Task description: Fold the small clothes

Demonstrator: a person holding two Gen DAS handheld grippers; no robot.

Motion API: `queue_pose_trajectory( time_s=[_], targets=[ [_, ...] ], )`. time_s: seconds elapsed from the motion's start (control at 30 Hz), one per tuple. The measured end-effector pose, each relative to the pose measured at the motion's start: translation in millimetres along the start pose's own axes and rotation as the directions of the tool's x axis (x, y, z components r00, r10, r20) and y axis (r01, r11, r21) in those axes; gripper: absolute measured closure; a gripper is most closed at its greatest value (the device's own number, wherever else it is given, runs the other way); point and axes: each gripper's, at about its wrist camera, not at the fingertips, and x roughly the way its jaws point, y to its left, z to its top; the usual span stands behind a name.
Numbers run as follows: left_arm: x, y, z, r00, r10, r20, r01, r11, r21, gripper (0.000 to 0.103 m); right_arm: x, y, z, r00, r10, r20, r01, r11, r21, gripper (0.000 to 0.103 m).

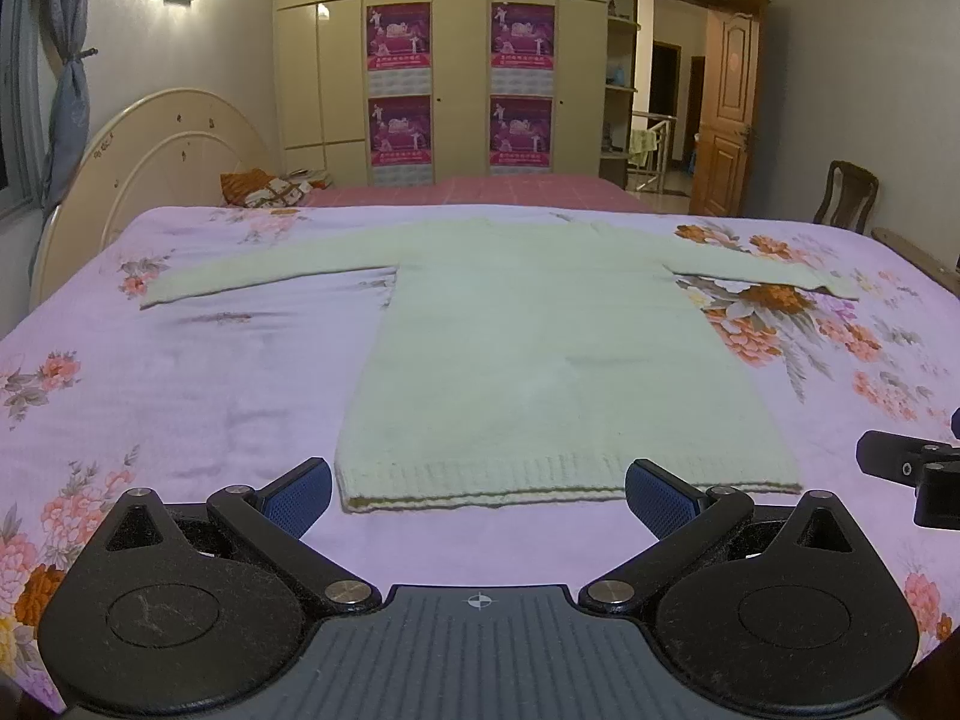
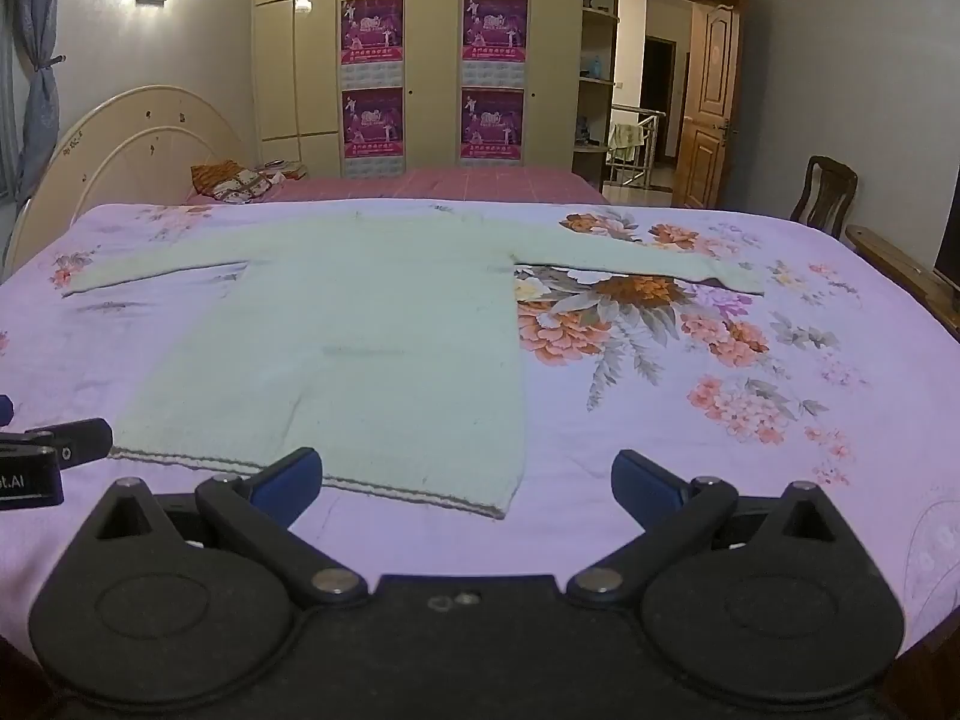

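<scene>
Left wrist view looks out over a pale green knit sweater [image 1: 540,360] spread flat on the bed [image 1: 180,396], hem toward the camera, neck toward the far wardrobe, both sleeves stretched out sideways. The left gripper [image 1: 478,495] hovers just short of the ribbed hem with its jaws spread wide and nothing between them — the hem's near-left corner sits just beyond its left pad. From the right wrist view the same sweater [image 2: 360,336] lies ahead and to the left, and the right gripper [image 2: 467,483], jaws equally wide and empty, faces the hem's right corner, which falls between its two pads but a little beyond them. The sweater's long axis runs straight away from both grippers, so each hand is nearest to its own hem corner; the sleeves are well off at the far end. Nothing is folded yet, I'd say — the first fold will likely begin from a sleeve or from these two near corners.
</scene>
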Motion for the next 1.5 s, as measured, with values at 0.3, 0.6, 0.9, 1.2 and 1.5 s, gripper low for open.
queue_pose_trajectory(
  time_s=[0.3, 0.6, 0.9, 1.2, 1.5],
  targets=[
    [0.7, -2.2, -0.3, 1.000, 0.004, 0.000, -0.004, 1.000, 0.002, 0.000, 1.5, -1.0, 0.1, 1.000, 0.001, 0.002, -0.001, 1.000, 0.000, 0.001],
    [2.7, -1.4, 0.7, 1.000, 0.003, -0.004, -0.003, 1.000, 0.001, 0.000, 2.3, -3.0, 1.5, 1.000, -0.001, 0.007, 0.001, 1.000, 0.000, 0.001],
    [5.7, -0.8, 0.3, 1.000, 0.001, -0.010, -0.001, 1.000, 0.007, 0.000, 2.8, -4.4, 1.6, 1.000, -0.001, 0.004, 0.001, 1.000, 0.001, 0.001],
    [7.3, -2.1, -0.3, 1.000, 0.007, -0.009, -0.007, 1.000, 0.005, 0.000, 5.1, -3.6, 0.1, 1.000, -0.002, 0.005, 0.002, 1.000, -0.001, 0.001],
    [8.7, -2.5, -1.1, 1.000, 0.009, -0.009, -0.008, 1.000, 0.006, 0.000, 5.6, -3.7, 0.1, 1.000, -0.002, 0.006, 0.002, 1.000, -0.001, 0.001]
  ],
)
